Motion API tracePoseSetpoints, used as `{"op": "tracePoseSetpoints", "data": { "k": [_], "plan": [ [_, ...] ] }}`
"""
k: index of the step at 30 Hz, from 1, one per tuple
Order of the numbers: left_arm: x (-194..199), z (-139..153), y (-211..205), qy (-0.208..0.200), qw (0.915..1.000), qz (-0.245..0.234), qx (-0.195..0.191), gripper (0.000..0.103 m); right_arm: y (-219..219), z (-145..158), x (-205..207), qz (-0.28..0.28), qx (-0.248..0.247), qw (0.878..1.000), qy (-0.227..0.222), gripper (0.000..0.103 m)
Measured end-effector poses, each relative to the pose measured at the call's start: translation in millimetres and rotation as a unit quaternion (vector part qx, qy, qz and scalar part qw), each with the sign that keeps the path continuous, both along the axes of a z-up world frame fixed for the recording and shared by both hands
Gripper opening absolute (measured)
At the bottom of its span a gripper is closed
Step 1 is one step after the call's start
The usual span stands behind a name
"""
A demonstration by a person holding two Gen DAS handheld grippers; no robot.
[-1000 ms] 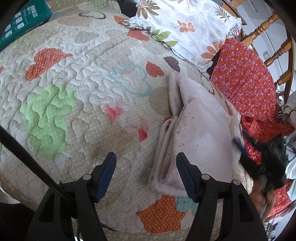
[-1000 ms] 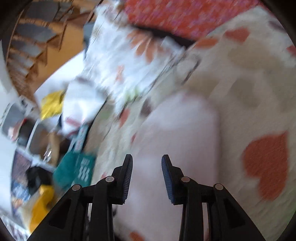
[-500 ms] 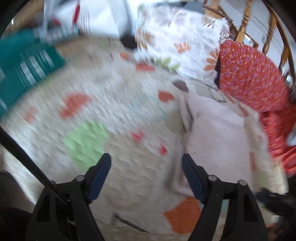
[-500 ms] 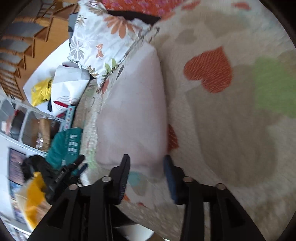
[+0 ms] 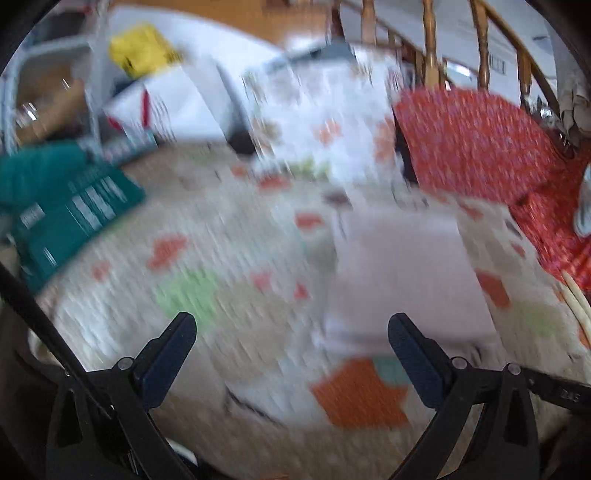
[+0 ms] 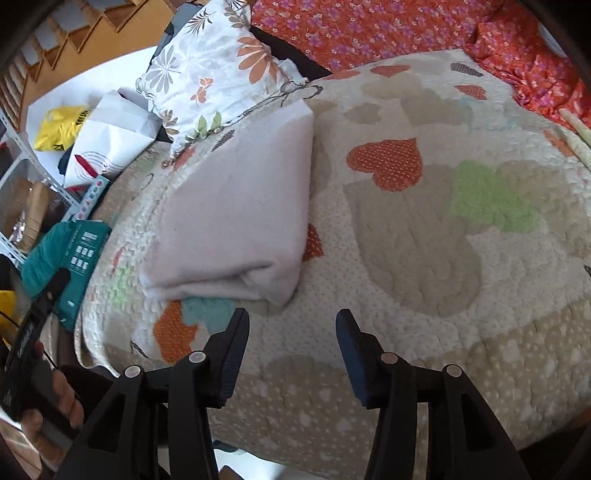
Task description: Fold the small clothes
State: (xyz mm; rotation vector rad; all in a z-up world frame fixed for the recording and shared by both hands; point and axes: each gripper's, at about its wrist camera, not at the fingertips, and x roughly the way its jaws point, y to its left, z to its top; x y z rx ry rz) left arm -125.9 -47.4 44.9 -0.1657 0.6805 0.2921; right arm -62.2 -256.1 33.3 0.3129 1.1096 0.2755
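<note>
A pale pink garment (image 6: 236,218) lies folded into a rectangle on the heart-patterned quilt (image 6: 424,229). In the blurred left wrist view the folded garment (image 5: 402,273) lies ahead and to the right. My left gripper (image 5: 291,339) is open and empty, held back above the quilt (image 5: 192,288). My right gripper (image 6: 291,332) is open and empty, just short of the garment's near folded edge and a little to its right. Neither gripper touches the garment.
A floral pillow (image 6: 218,70) lies behind the garment. A red flowered cloth (image 6: 369,29) covers the far side. A teal package (image 6: 70,251) sits at the quilt's left edge. The other hand and gripper (image 6: 33,354) show at lower left. A wooden railing (image 5: 428,40) stands behind.
Both grippers have pulled back from the folded garment and opened wider. The left view has swung upward and away; the right view now takes in the whole garment from in front.
</note>
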Motion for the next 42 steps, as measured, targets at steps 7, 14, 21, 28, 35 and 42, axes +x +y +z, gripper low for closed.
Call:
{"op": "tracePoseSetpoints", "data": {
  "k": [7,14,21,28,35,42],
  "plan": [
    [3.4,-30.6,-8.9,0.063,0.998,-0.008,-0.008,0.103,15.3,-2.8,-18.8,0.008,-0.111,0.994,-0.013,0.059],
    [-1.9,-51.2,-19.4,0.109,0.9931,-0.028,-0.032,0.103,21.8,-13.7,-34.0,0.013,-0.15,0.989,-0.002,0.061],
    [-5.3,-67.8,-31.0,0.146,0.9857,-0.06,-0.06,0.103,23.9,-14.6,-47.0,0.007,-0.182,0.983,-0.008,0.067],
    [-4.7,-73.3,-37.4,0.161,0.9821,-0.072,-0.067,0.103,18.8,-17.7,-44.2,-0.007,-0.193,0.981,0.001,0.068],
    [-2.6,-79.8,-34.6,0.176,0.9777,-0.076,-0.087,0.103,20.8,-19.7,-43.6,-0.004,-0.197,0.98,0.001,0.072],
    [-1.7,-87.7,-36.4,0.194,0.9723,-0.083,-0.102,0.103,22.2,-21.2,-43.6,-0.003,-0.199,0.98,0.002,0.074]
  ]
}}
